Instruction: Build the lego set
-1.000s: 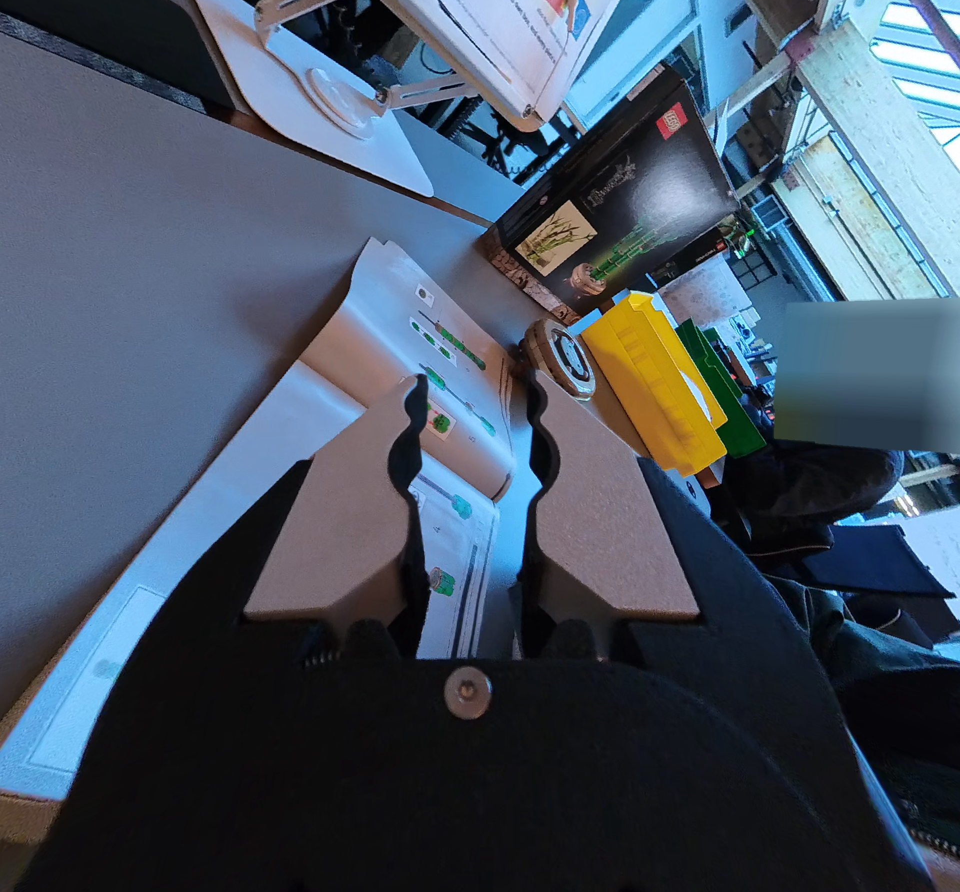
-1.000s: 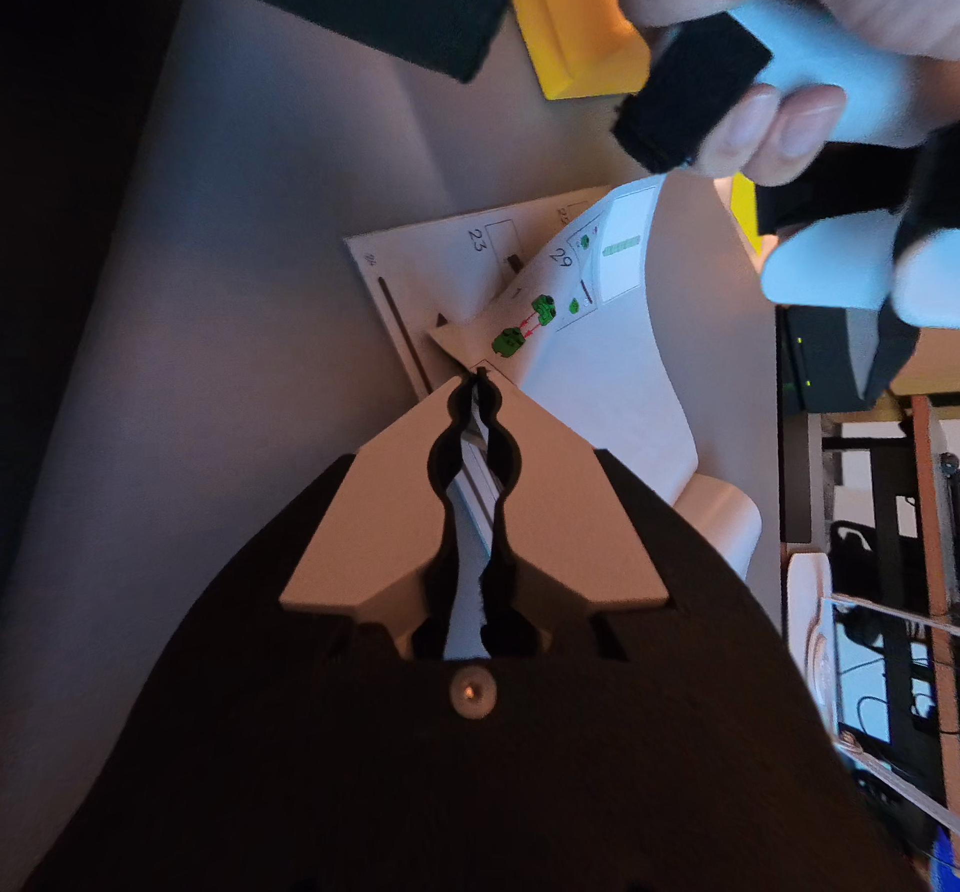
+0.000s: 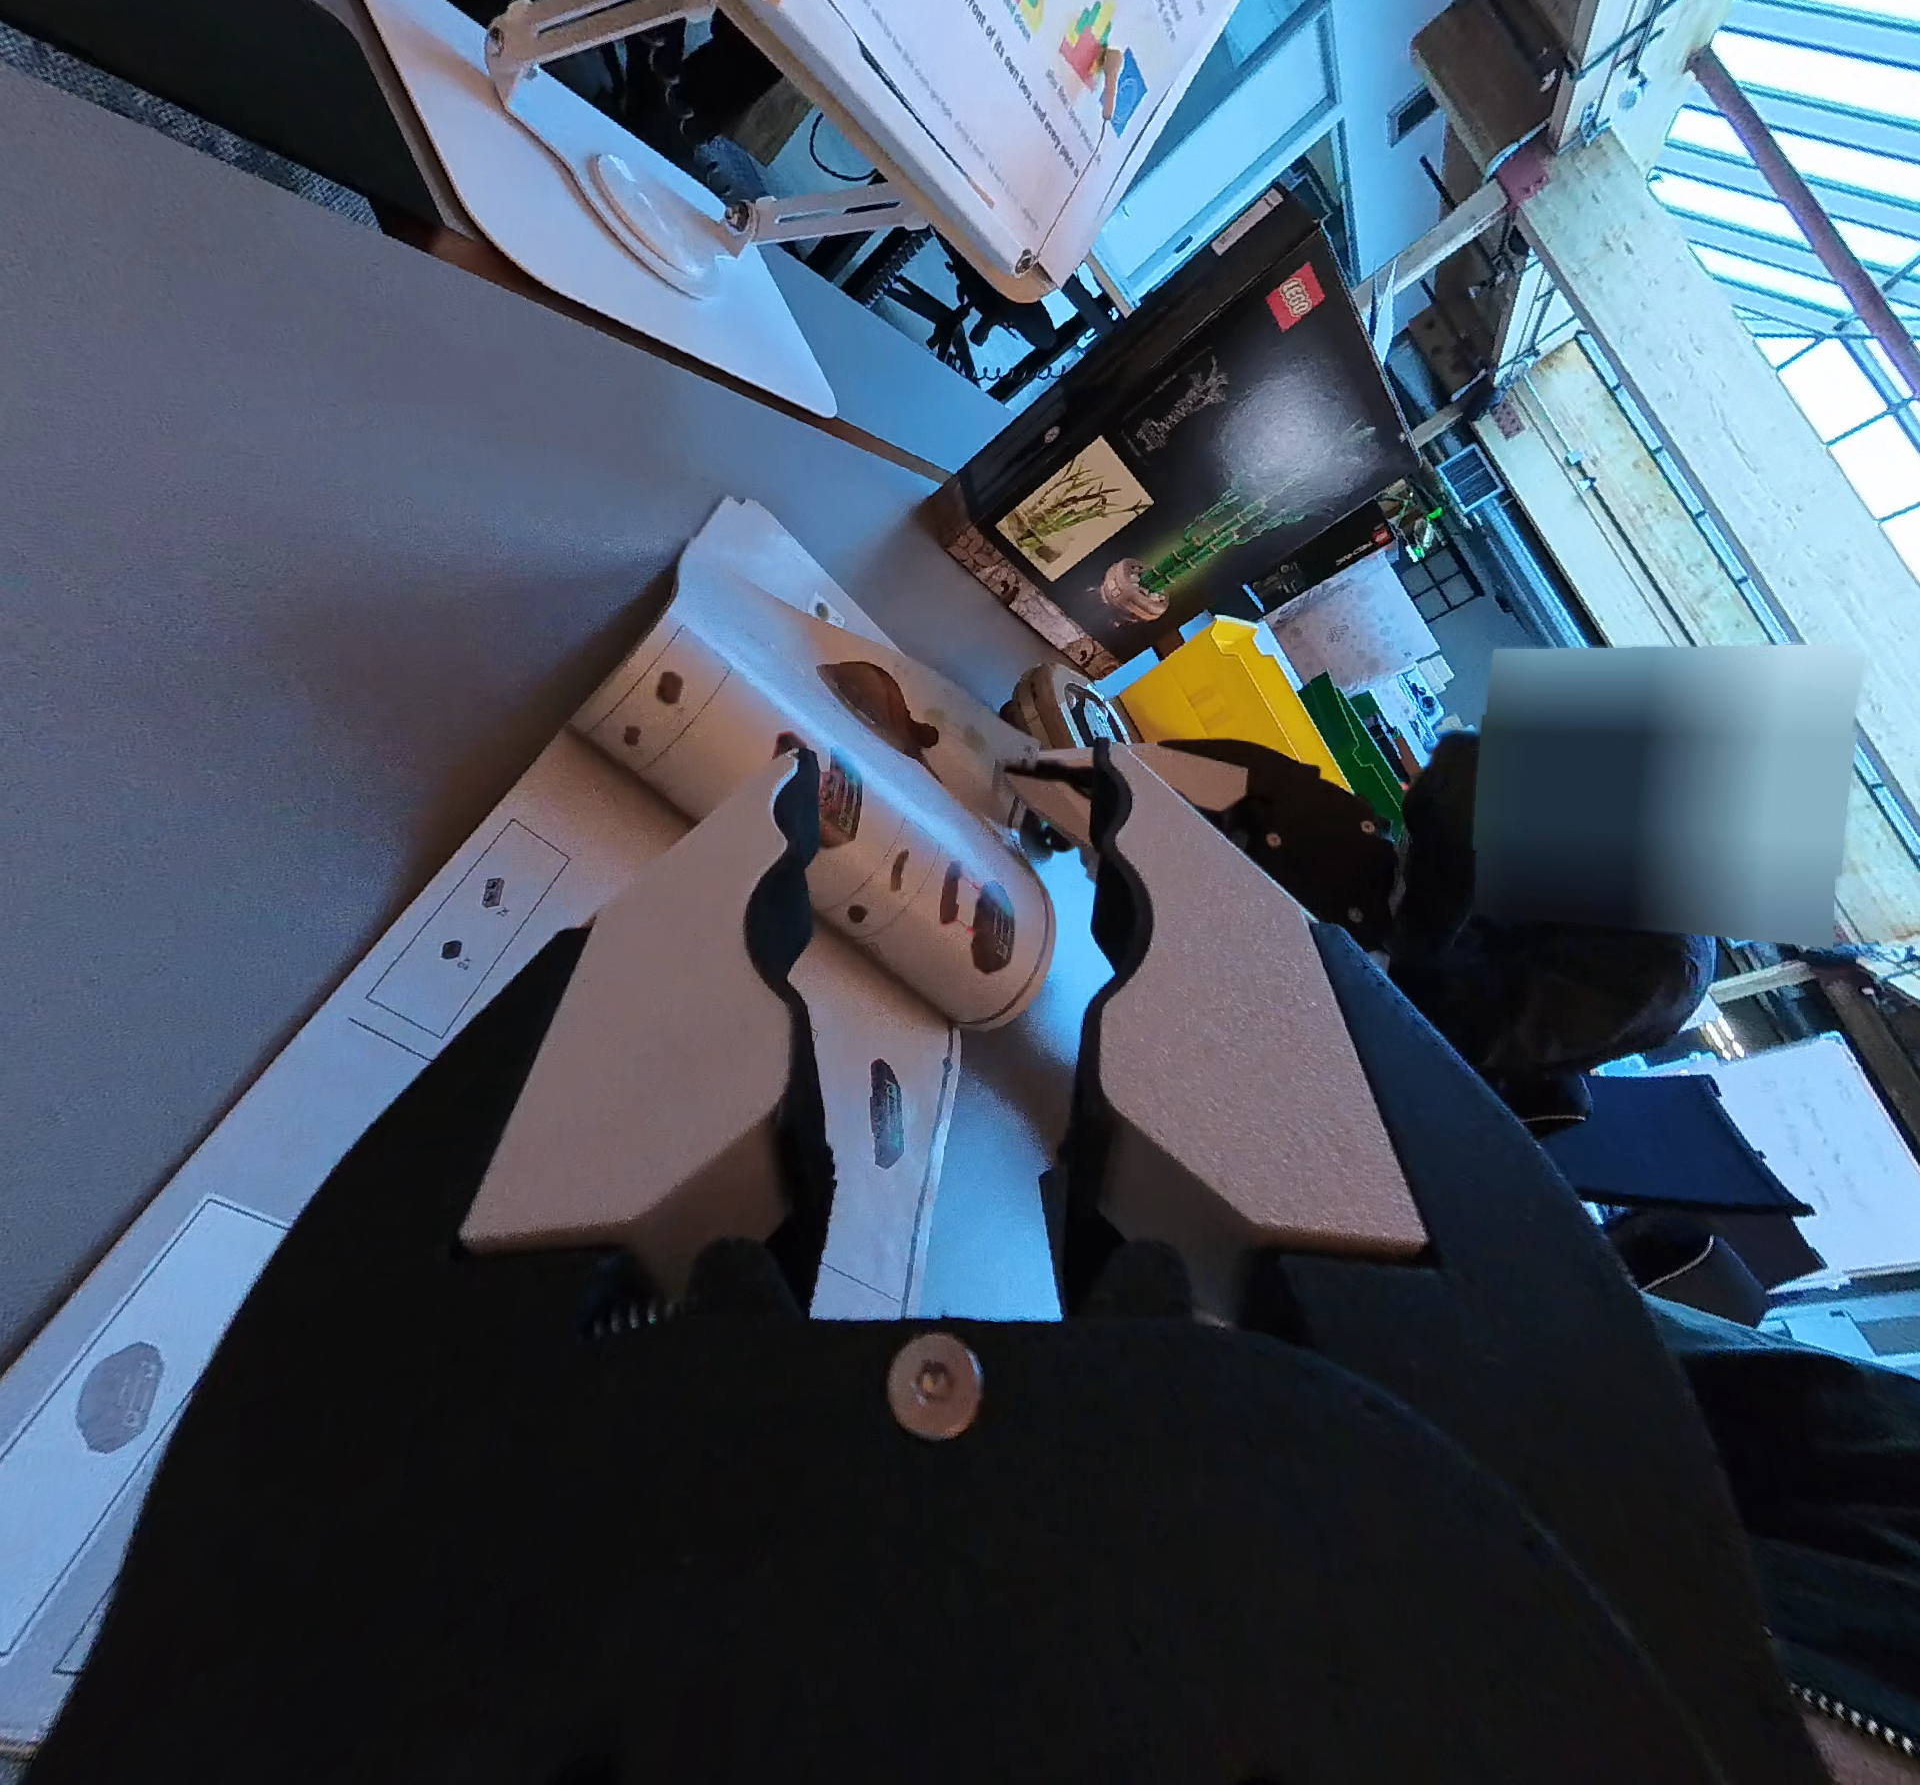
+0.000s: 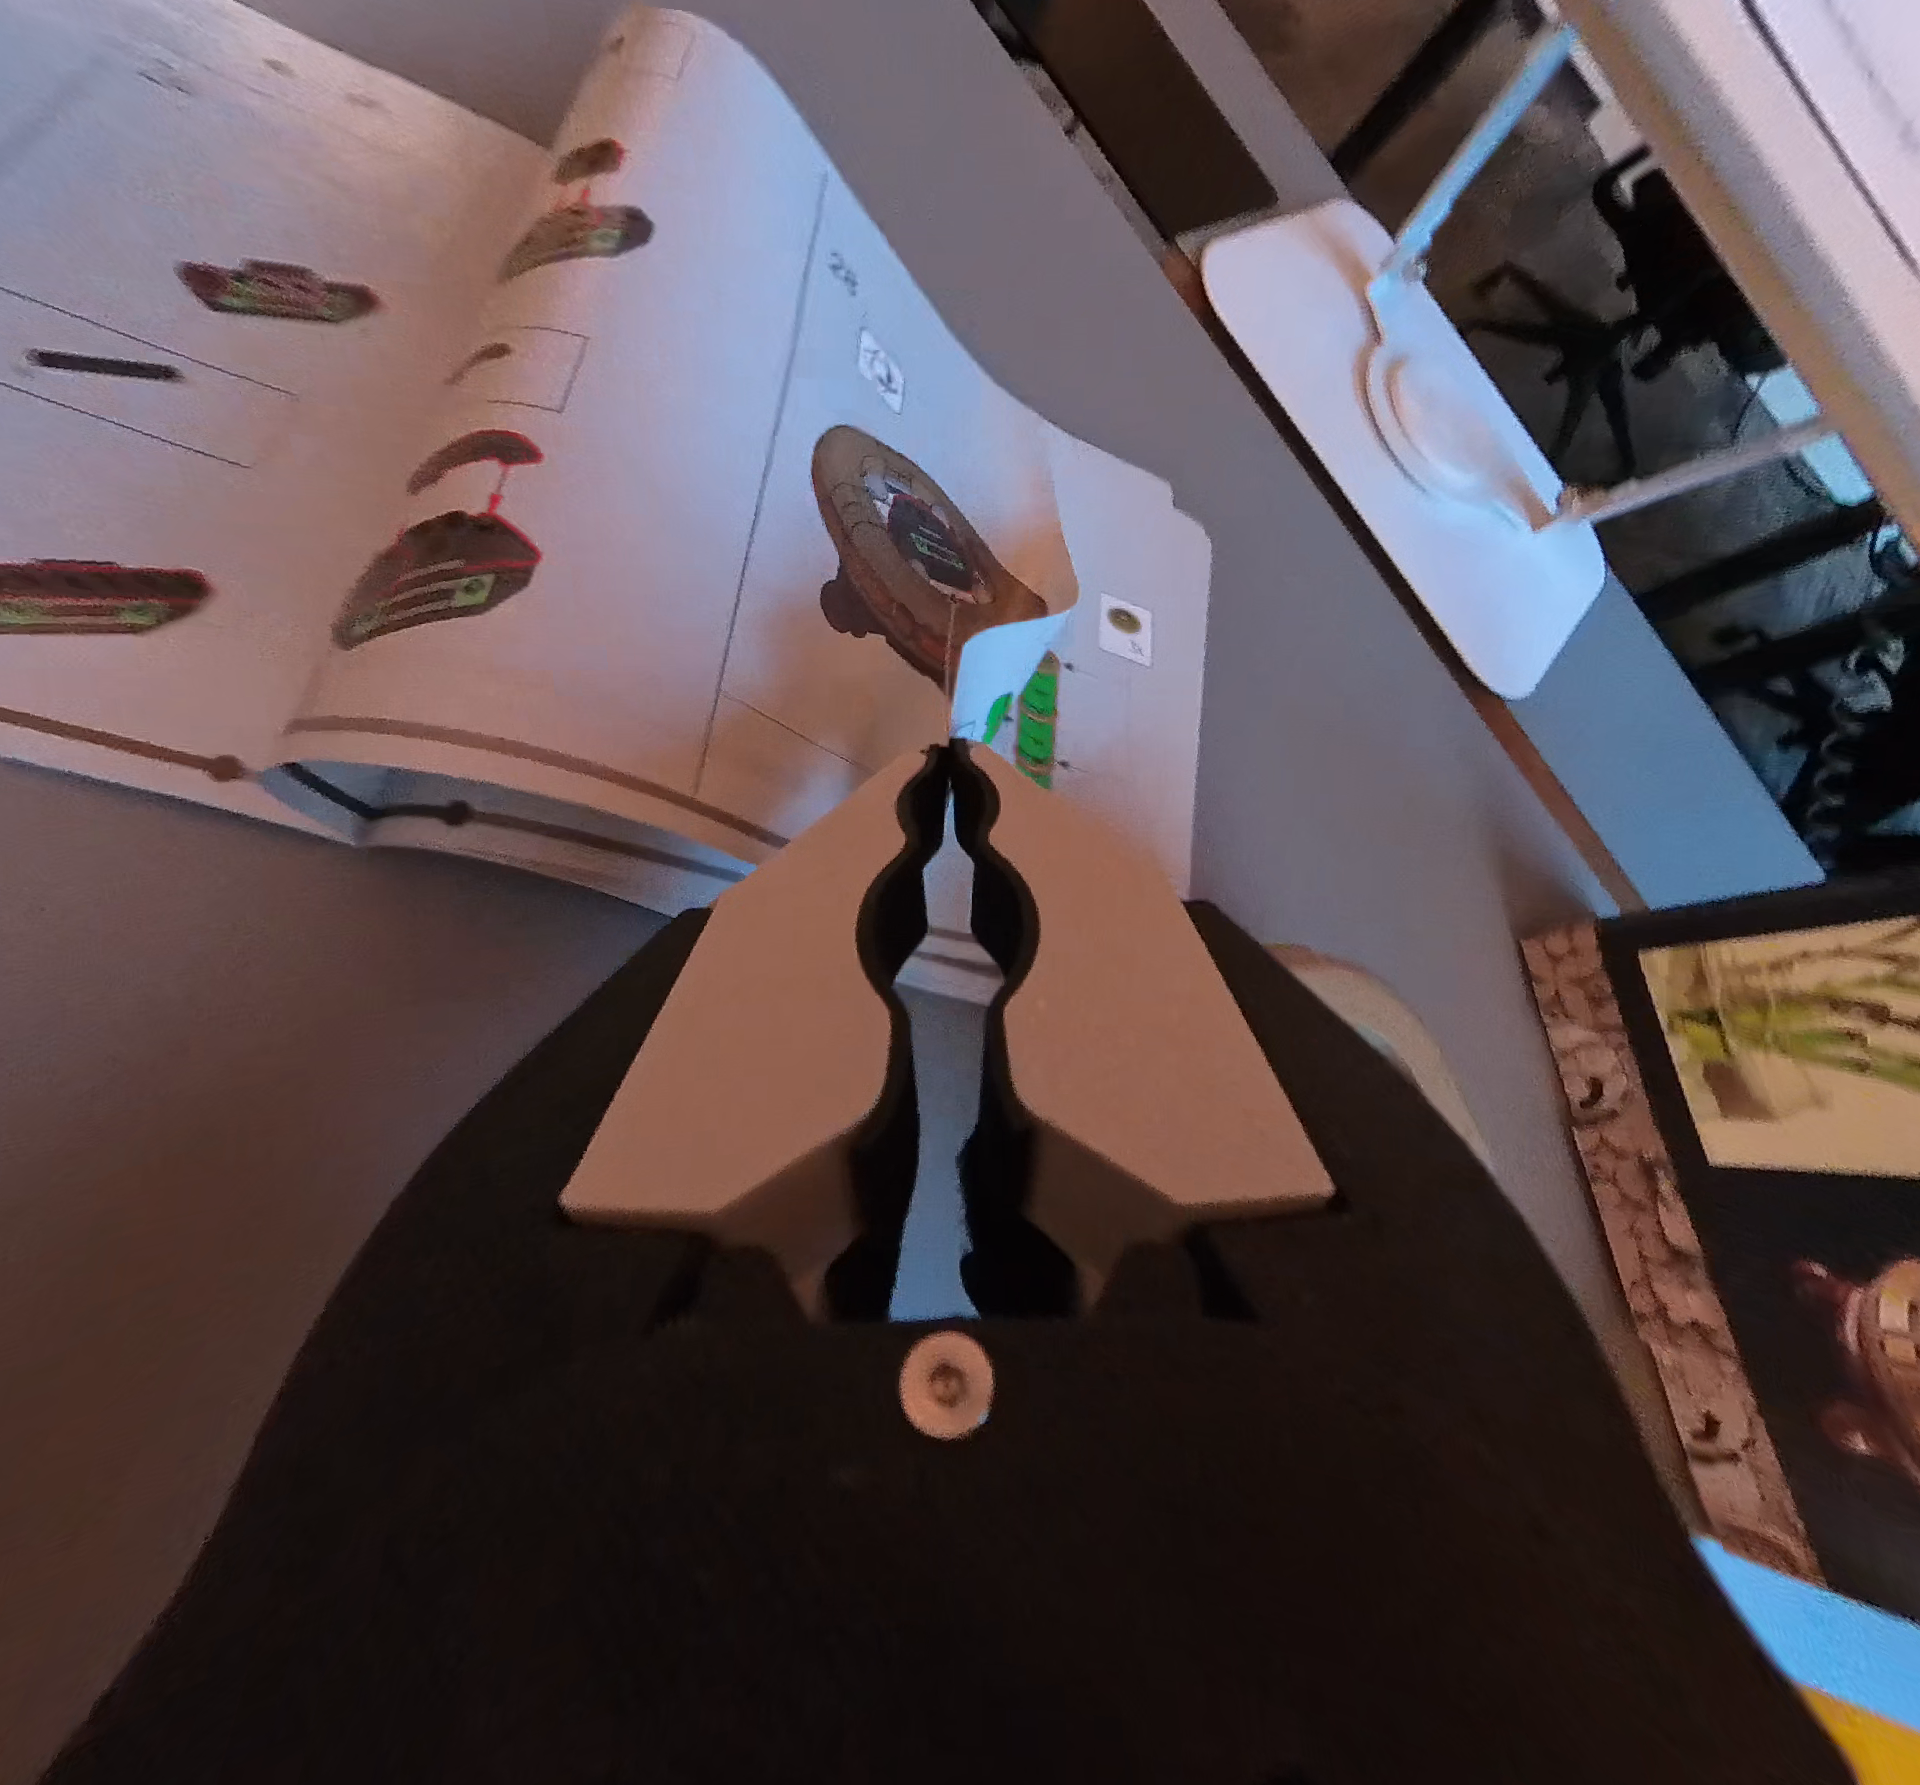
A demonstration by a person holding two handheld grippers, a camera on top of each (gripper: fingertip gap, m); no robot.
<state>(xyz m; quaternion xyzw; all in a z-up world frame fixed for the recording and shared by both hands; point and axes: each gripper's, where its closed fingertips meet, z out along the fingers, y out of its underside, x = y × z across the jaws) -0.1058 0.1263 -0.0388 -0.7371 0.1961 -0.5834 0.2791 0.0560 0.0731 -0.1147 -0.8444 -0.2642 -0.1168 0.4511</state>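
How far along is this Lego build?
Done: a round brown base stands by the Lego box. In hand: the right gripper is shut on a page of the instruction booklet, while the left gripper hangs open above it. Left: the green stalks pictured on the box.

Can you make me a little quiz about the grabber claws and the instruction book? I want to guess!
1. True or false: the right gripper is pinching the edge of a page of the instruction booklet.
2. The left gripper is: A) open, holding nothing; B) shut on a brick; C) shut on the yellow bin.
3. Fill in: the black set box stands at the far side of the table, and next to it sits a ____ bin.

Key
1. True: its tips are closed on the lifted page edge.
2. A: its fingers are spread above the curled pages.
3. Yellow.
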